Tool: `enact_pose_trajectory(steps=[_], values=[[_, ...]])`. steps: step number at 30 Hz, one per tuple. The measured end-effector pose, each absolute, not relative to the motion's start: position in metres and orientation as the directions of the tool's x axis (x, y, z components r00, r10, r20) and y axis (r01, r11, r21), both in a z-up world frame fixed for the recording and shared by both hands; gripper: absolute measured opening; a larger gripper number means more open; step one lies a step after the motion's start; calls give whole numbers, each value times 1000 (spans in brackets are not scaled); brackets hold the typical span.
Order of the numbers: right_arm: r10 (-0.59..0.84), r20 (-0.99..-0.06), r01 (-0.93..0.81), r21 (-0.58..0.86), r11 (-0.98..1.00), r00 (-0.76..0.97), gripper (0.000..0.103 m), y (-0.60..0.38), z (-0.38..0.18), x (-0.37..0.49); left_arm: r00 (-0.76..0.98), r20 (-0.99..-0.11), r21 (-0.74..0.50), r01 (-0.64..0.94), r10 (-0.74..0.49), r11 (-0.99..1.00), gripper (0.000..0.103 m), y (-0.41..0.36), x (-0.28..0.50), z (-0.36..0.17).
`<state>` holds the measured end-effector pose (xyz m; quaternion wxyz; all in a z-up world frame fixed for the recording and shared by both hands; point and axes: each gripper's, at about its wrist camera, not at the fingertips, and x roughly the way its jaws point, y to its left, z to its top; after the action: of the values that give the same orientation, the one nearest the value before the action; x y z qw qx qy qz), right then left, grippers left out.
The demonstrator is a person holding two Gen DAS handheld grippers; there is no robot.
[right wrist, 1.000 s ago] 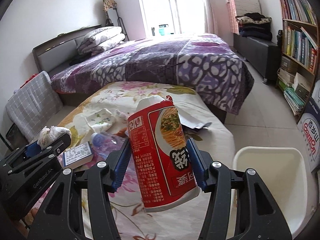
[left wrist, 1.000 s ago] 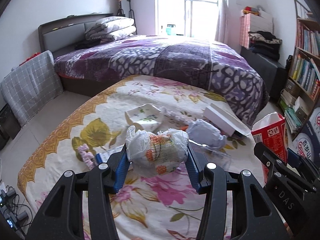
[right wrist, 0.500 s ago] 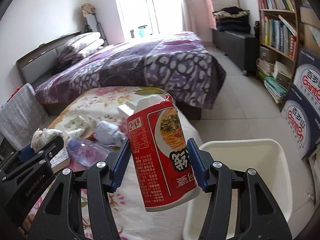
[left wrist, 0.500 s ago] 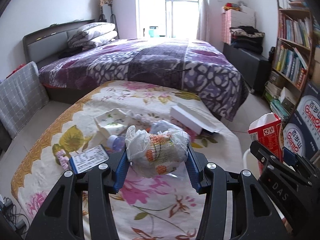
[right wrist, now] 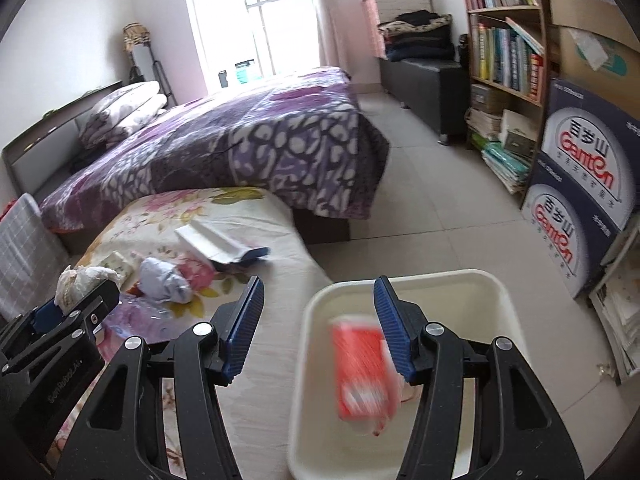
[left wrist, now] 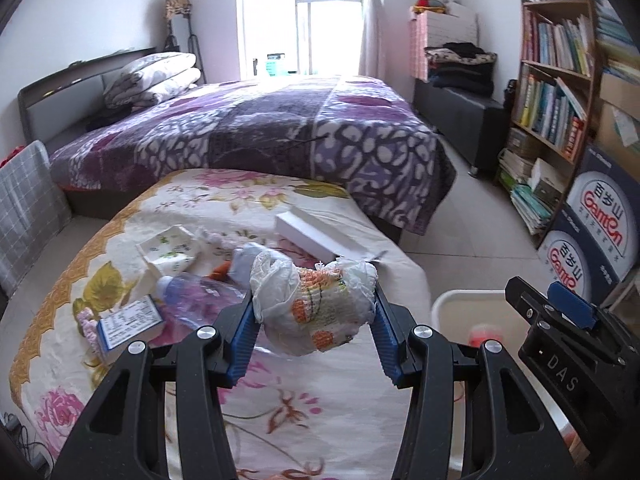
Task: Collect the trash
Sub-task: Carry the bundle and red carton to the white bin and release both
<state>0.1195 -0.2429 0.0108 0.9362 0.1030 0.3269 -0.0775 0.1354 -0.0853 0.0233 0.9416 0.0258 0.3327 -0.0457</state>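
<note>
Clamping a crumpled plastic bag mid-bulge in the left gripper: soft, light, likely slippery. Right gripper fingers spread apart above the white bin; red carton blurred inside.

A big bed under a purple patterned blanket is seen behind the floral cloth, a wooden bookshelf packed with books, and probably water-brand blue cartons stacked beside it.
</note>
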Motion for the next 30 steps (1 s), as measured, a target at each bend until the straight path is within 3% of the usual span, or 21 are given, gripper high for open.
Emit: enact_pose_trajectory(steps=[4,14,22,24,26,30], values=[[-127,-635,282,148,948,762,55,-266,10,111,767,-635,15,138,-97,990,50,-102,135,22],[-304,-616,469,120,875,727,94,-321,15,83,701,-682,-20,269,-210,963,51,-152,135,10],[-362,-616,554,147,819,700,96,-361,17,63,583,-722,-128,417,-373,900,53,-189,132,0],[-375,-607,566,152,811,700,96,-367,20,58,541,-732,-168,445,-414,879,58,-197,133,-4],[-402,-588,582,149,799,702,96,-372,24,52,510,-736,-199,466,-446,862,70,-203,132,-7],[-463,-539,618,141,774,703,96,-374,34,39,467,-743,-238,486,-480,841,73,-209,131,-13]])
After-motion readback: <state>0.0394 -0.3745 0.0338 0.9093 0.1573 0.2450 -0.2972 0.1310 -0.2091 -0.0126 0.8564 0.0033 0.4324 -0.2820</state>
